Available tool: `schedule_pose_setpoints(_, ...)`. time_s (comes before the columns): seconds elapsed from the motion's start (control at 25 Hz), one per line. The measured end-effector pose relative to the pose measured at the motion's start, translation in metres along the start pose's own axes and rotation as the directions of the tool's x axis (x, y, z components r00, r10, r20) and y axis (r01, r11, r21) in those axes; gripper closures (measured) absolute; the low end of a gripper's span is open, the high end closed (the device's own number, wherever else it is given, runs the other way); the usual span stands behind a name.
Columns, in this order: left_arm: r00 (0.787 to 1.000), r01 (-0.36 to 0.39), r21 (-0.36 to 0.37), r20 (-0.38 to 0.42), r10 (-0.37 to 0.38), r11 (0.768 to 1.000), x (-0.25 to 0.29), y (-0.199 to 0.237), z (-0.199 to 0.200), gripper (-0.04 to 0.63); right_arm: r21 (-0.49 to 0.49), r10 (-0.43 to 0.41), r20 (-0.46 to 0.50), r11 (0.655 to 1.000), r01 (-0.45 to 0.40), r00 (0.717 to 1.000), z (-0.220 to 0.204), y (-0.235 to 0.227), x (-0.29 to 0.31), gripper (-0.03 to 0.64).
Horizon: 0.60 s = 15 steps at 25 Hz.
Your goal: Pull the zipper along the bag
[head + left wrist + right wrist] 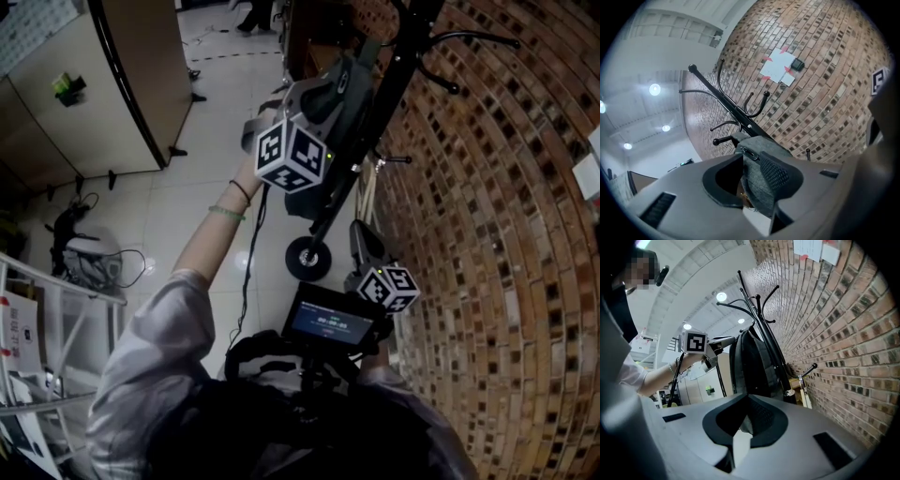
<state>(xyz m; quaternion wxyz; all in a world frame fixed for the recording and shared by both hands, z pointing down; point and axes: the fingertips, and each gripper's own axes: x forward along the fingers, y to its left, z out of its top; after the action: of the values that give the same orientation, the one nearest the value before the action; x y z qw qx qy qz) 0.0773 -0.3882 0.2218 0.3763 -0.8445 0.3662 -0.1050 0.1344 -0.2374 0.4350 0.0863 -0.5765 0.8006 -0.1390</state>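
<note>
Scene: a grey bag [330, 92] hangs from a black coat stand [380, 117] against a brick wall [487, 234], upper centre of the head view.

Left gripper: the left gripper [750, 161] is raised to the top of the bag. Its jaws stand wide, with a fold of grey bag fabric between them. A dark gap shows beside the left pad, so the pads do not appear to press on the fabric.

Zipper pull: the small metal zipper pull [749, 153] lies on the bag's top edge, centre of the left gripper view, just beyond the jaw tips. Neither jaw has hold of it.

Right gripper: the right gripper [746, 401] is held low, right of centre in the head view, well apart from the bag. Its jaws are drawn together with nothing between them.

Bag from below: in the right gripper view the bag [750, 362] fills the centre of the frame, hanging straight down the stand.

Progress: the pull sits near the top of the bag with no gripper on it, so no pulling is under way. A brownish patch low between the left jaws may be an open seam, but it is too small to be sure. How much of the zipper track is covered cannot be read.

Left to do, on this evidence: close the left jaws on the pull, steady the bag, and draw the pull along the track.
</note>
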Motion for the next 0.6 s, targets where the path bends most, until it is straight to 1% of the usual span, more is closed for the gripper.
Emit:
schedule_pose_setpoints(0.16,0.999,-0.018,0.061,-0.029,0.02,0.998,0.002,0.001,0.0,0.479,0.003,0.031,0.0,1.0,-0.031,1.0,0.003,0.0,0.003,0.621)
schedule_pose_setpoints(0.24,0.998,-0.013,0.113,-0.053,0.019,0.994,0.002,0.001,0.0,0.479,0.005,0.047,-0.003,0.999,-0.047,0.999,0.003,0.001,0.005,0.621)
schedule_pose_setpoints(0.36,0.996,-0.001,0.2,-0.09,0.019,0.98,0.003,-0.001,0.0,0.479,0.008,0.065,-0.008,0.998,-0.065,0.998,0.002,0.002,0.008,0.621)
schedule_pose_setpoints(0.6,0.989,0.007,0.329,-0.142,0.042,0.944,0.012,-0.004,0.001,0.479,0.023,0.084,0.0,0.996,-0.084,0.996,0.005,-0.002,0.01,0.621)
